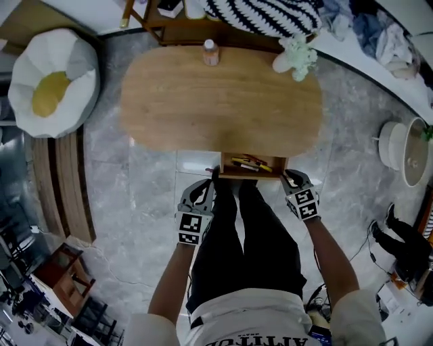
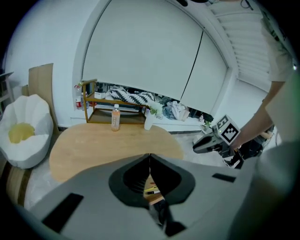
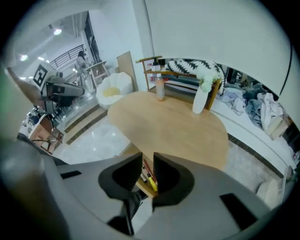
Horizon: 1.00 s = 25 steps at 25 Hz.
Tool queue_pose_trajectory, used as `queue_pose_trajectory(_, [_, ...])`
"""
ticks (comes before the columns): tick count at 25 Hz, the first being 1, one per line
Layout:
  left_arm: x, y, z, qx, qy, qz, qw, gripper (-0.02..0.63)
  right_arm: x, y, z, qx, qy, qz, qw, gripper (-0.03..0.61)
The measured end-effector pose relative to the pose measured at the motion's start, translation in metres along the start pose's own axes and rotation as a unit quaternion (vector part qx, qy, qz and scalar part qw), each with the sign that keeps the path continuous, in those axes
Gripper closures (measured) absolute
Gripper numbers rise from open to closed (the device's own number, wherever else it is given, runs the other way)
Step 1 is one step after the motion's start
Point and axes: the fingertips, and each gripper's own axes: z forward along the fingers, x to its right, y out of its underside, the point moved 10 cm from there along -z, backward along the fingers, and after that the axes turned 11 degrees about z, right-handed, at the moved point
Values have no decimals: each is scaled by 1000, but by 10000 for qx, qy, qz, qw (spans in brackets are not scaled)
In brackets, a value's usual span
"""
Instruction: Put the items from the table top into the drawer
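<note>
Standing at the far edge of the oval wooden desk (image 1: 223, 101), a bottle (image 1: 211, 52) and a white vase (image 1: 287, 62) are well apart from each other. A shelf (image 1: 177, 28) and a striped cushion (image 1: 264, 15) sit behind them, with a white beanbag (image 1: 54, 84) off to the left. At the near edge the drawer (image 1: 237, 176) is pulled out, with pens (image 1: 247, 163) lying in it; their number is hard to tell. The left claw (image 1: 206, 188) is pressed shut on nothing. The right claw (image 1: 292, 180) is narrowly parted and empty. Both hover just before the drawer, beside the person's legs (image 1: 243, 230).
</note>
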Motion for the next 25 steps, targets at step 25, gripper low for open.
queue_pose_trajectory(25, [37, -150, -183, 988, 364, 980, 9896, 592, -93, -52, -303, 2274, 379, 1032, 9676, 497])
